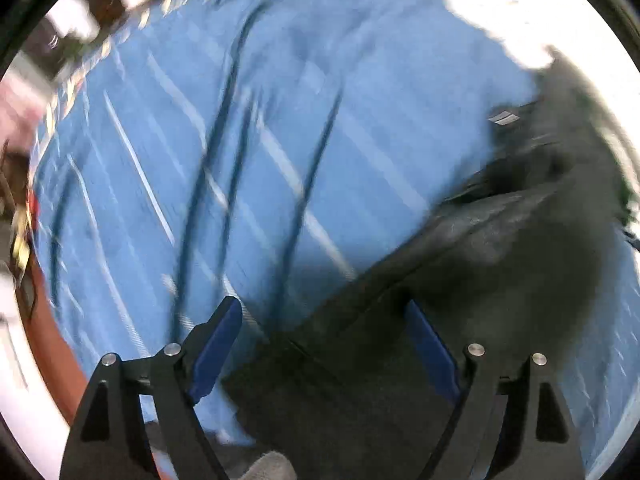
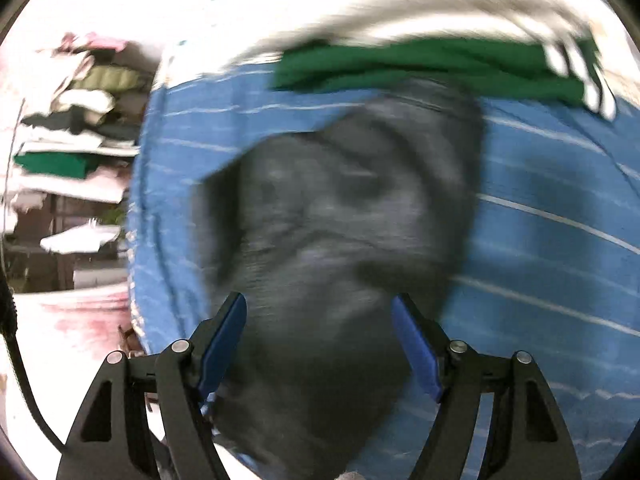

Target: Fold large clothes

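Observation:
A dark grey garment [image 1: 472,264] lies on a blue striped cloth [image 1: 280,120] that covers the work surface. In the left wrist view it fills the lower right, and my left gripper [image 1: 324,312] is open above its near edge, one finger over the blue cloth. In the right wrist view the garment [image 2: 340,216] lies crumpled in the middle, blurred by motion. My right gripper [image 2: 320,308] is open just above its near part, holding nothing.
A folded green garment [image 2: 420,68] lies at the far edge of the blue cloth [image 2: 560,240]. Shelves with stacked folded clothes [image 2: 76,128] stand at the left. A reddish-brown floor [image 1: 48,344] shows at the left in the left wrist view.

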Demonstrator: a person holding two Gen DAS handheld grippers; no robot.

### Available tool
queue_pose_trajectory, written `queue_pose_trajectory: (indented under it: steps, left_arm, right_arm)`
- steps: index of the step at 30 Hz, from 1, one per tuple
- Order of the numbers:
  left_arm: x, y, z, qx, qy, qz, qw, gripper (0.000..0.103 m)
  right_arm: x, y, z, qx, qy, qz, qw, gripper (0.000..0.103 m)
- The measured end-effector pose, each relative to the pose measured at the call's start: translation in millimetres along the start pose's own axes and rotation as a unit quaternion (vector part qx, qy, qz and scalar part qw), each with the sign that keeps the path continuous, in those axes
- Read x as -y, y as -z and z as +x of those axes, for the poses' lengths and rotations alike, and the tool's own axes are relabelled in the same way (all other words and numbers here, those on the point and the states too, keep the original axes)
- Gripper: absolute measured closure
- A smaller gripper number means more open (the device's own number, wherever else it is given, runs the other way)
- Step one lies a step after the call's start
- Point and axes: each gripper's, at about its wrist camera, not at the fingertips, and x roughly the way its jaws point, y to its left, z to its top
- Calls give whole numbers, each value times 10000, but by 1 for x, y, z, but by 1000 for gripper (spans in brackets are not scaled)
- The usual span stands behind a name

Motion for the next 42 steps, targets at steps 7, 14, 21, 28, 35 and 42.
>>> queue_pose_trajectory:
  steps: [7, 14, 21, 28, 35, 42]
  left_arm:
    - [-6, -2, 20, -176, 22, 101, 9998, 13]
    - [20, -18, 26, -210, -190, 378, 9989, 12]
    - [38, -40, 6, -219, -222, 742, 9968, 12]
    - [23, -53, -52, 6, 40, 423, 9991, 12]
    - [29, -18, -49, -212, -321, 676, 9970, 12]
    - [88, 13, -46, 116, -643, 1554, 9857, 12]
  right_arm:
    - [73, -51, 68, 125, -1173, 667, 9908, 25]
    - [66, -67, 79, 563, -1700, 675, 9815, 69]
    - [91, -3, 2, 1406, -1948, 1549, 9583, 87]
    - [193, 163, -94, 1751, -511, 2938, 9383, 86]
    - [244, 223, -88, 1297, -104, 3413, 9309, 50]
    - [160, 220, -143, 1379, 1437, 2101, 9572, 45]
